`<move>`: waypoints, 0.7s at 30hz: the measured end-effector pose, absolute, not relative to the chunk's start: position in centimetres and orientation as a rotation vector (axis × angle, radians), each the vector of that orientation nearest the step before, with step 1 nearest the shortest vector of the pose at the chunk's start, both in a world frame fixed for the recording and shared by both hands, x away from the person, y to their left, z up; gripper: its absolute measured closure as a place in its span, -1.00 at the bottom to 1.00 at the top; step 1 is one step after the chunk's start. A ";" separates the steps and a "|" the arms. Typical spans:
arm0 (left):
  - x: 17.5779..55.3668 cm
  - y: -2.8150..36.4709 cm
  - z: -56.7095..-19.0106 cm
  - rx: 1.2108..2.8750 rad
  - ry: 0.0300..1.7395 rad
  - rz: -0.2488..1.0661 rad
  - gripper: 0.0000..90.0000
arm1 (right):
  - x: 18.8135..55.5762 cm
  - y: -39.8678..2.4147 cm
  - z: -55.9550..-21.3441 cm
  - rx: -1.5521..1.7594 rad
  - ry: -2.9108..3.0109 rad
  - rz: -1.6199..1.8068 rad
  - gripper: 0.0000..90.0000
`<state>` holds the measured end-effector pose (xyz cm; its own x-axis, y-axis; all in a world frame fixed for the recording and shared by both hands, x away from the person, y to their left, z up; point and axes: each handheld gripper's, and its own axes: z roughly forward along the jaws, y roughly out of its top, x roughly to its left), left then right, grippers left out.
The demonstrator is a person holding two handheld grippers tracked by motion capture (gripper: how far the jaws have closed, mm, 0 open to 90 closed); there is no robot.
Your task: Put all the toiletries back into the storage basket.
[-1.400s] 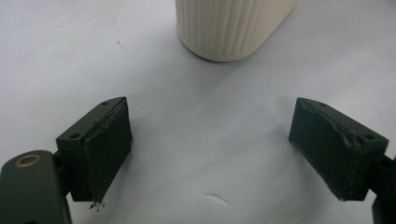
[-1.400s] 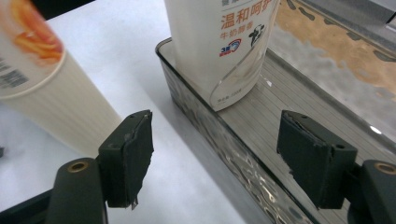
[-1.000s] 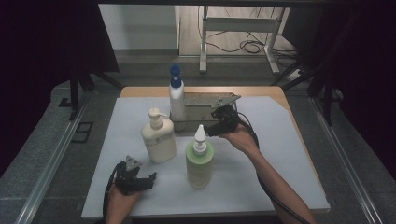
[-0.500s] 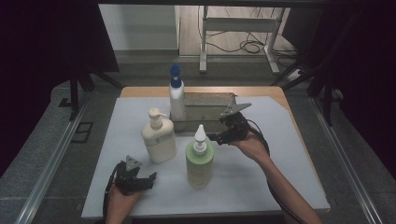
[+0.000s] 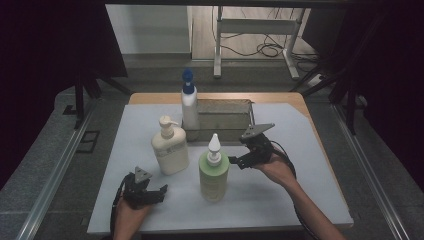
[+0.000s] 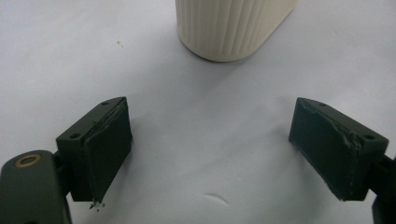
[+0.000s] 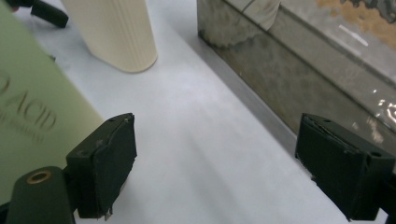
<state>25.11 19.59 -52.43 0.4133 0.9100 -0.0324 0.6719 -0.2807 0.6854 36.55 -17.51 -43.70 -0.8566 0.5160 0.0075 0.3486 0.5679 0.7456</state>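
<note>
— Since a second back, right gripper (image 5: 239, 161) slid from the metal tray (image 5: 223, 106) toward the green bottle (image 5: 214, 175); jaws opening, nothing between.
— Left gripper (image 5: 152, 192)?
— Parked, spread, empty. Bottle stands mid-mat, right beside the jaws. Likely smooth, rigid plastic, top-heavy; take the body, not the nozzle.

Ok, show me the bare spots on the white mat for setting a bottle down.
Free: the mat's right part, beyond the right tongs, and its left strip beside the cream pump bottle. Crowded: the middle, where the green bottle, the blue-capped bottle and the metal tray stand close.
</note>
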 end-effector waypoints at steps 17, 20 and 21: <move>25.1 19.6 -52.4 2.047 1.337 0.493 -0.71 | 33.1 -19.9 -45.4 0.737 2.612 1.220 -0.92; 25.1 19.6 -52.4 2.047 1.337 0.492 -0.71 | 32.4 -19.9 -45.6 0.717 2.621 1.222 -0.98; 25.1 19.6 -52.4 2.047 1.337 0.493 -0.71 | 32.2 -19.9 -45.6 0.709 2.622 1.228 -1.00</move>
